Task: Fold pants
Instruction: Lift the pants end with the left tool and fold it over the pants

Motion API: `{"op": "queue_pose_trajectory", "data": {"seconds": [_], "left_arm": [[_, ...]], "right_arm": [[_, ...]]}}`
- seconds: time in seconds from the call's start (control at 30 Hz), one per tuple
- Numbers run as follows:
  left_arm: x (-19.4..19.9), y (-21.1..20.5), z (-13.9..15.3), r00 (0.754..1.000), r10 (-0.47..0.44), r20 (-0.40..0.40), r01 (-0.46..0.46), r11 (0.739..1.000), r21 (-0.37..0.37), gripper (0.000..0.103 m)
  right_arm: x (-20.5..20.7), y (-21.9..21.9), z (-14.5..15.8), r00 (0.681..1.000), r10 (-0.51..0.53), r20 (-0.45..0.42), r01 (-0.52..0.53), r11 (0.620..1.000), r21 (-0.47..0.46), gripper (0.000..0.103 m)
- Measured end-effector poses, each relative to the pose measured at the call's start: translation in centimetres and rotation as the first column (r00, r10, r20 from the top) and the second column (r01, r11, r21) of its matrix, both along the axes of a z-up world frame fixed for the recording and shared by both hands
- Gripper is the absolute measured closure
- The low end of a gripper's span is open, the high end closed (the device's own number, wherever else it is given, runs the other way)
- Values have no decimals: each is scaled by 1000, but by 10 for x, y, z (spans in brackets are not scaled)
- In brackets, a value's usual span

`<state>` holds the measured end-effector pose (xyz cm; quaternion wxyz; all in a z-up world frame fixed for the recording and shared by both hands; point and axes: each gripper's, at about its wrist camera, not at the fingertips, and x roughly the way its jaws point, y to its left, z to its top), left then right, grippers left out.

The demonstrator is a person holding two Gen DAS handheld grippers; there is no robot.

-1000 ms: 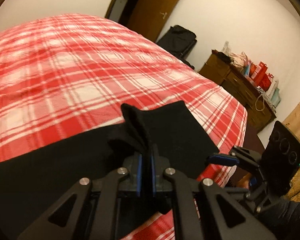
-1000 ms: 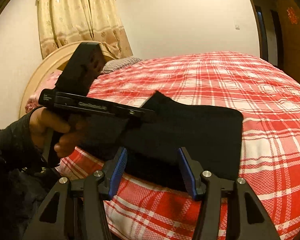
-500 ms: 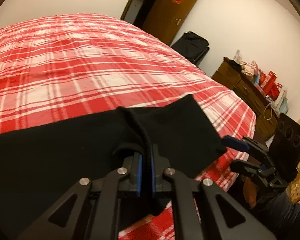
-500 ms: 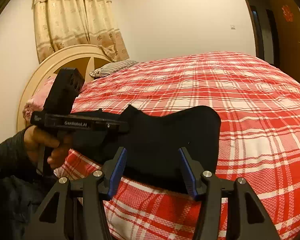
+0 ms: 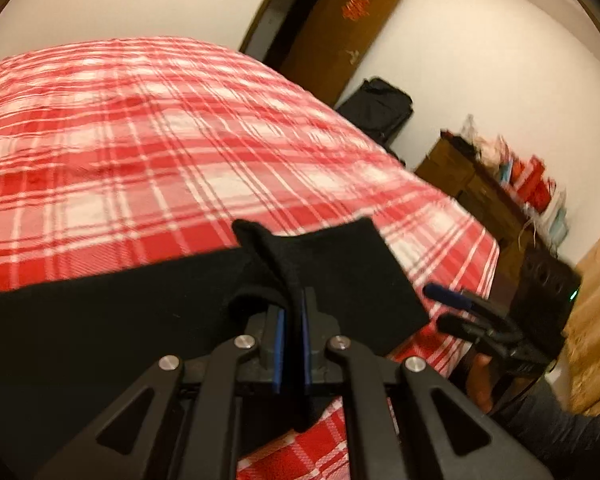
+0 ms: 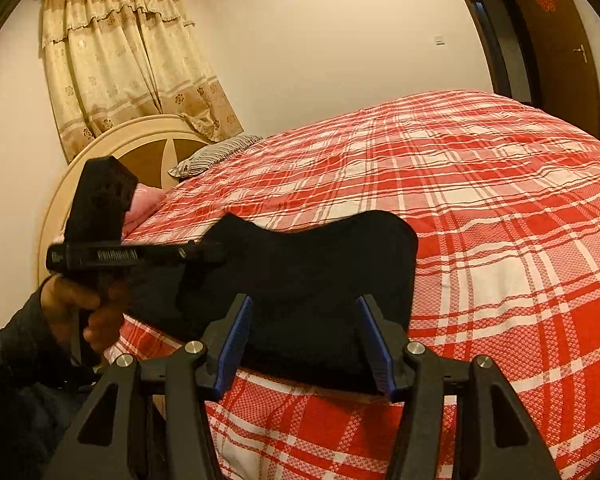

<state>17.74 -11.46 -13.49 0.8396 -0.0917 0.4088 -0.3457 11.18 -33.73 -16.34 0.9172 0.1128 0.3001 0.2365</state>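
Pants [image 5: 148, 320], black, lie along the near edge of a bed [image 5: 160, 152] covered in a red and white plaid spread, and part of the cloth hangs over that edge. Left gripper [image 5: 292, 344] has its two blue-padded fingers [image 5: 278, 350] drawn close together, and a raised ridge of the black fabric is pinched between them; the ridge climbs from the pads to a small peak ahead of the tips, while a tail of cloth drops below the fingers. In the right wrist view the left gripper [image 6: 204, 254] appears from the side, gripped in a hand [image 6: 80, 308], its tips buried in a lifted corner of the pants [image 6: 300, 280]. Right gripper [image 6: 304, 332] has its fingers [image 6: 236, 336] spread wide, one on either side of the near hem, with nothing between the pads; whether the tips touch the cloth cannot be told. From the left wrist view the right gripper [image 5: 456, 308] sits just past the end of the pants, beyond the bed corner, fingers apart. Surroundings: a brown door [image 5: 340, 36], a dark suitcase [image 5: 380, 112] beside it, a wooden dresser [image 5: 488, 196] with red items on top, curtains [image 6: 132, 64], a round headboard [image 6: 148, 152] and a striped pillow [image 6: 216, 154].
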Motion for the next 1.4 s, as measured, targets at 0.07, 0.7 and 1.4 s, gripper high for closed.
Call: {"op": "queue_pose_trajectory", "data": {"seconds": [0.07, 0.7, 1.4], "left_arm": [[1, 14, 10, 1000, 26, 1, -26, 1000, -14, 96], [-4, 87, 7, 984, 163, -72, -164, 986, -11, 96], [1, 107, -42, 968, 243, -66, -224, 951, 211, 68]], "right_arm": [[0, 0, 0, 1000, -2, 3, 2, 1000, 1, 46], [0, 8, -2, 1000, 18, -9, -18, 999, -34, 45], [-2, 31, -3, 998, 62, -12, -63, 994, -87, 44]]}}
